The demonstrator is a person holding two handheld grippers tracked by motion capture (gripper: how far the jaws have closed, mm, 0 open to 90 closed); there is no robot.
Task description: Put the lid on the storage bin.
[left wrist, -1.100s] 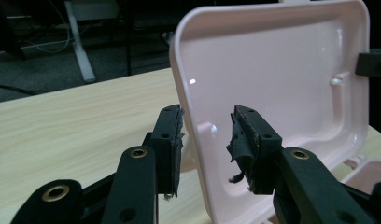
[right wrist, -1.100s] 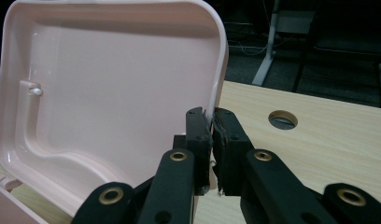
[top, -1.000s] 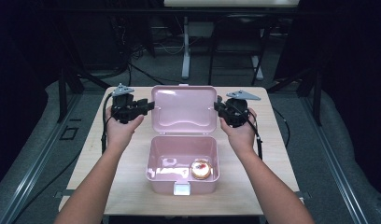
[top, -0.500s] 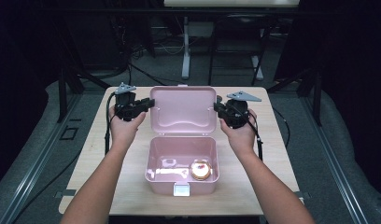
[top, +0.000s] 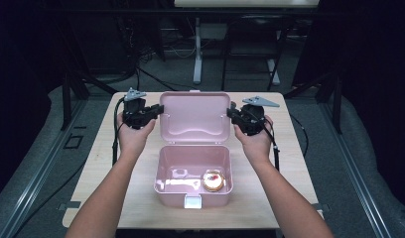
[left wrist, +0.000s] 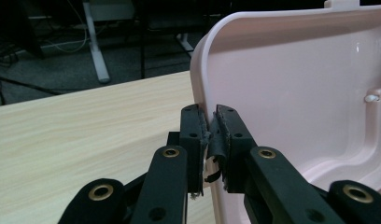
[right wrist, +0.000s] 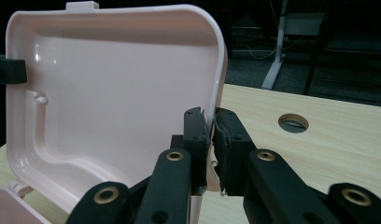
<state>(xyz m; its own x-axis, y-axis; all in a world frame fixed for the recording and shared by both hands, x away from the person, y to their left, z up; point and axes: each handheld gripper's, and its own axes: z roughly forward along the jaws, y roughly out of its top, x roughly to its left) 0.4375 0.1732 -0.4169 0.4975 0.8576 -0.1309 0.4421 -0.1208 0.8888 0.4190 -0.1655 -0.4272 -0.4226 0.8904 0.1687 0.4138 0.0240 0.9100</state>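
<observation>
High view: lid (top: 194, 115) pinched between left gripper (top: 158, 109) and right gripper (top: 232, 113).

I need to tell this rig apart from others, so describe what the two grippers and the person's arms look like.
Both the left gripper and the right gripper are black, each topped with a grey three-cornered plate and trailing a black cable. Seen close up, the jaws are flat black bars on linkage arms with brass-coloured pivot rings, and their pads look worn and frayed at the edges. The forearms are bare, with no sleeves or gloves showing.
</observation>
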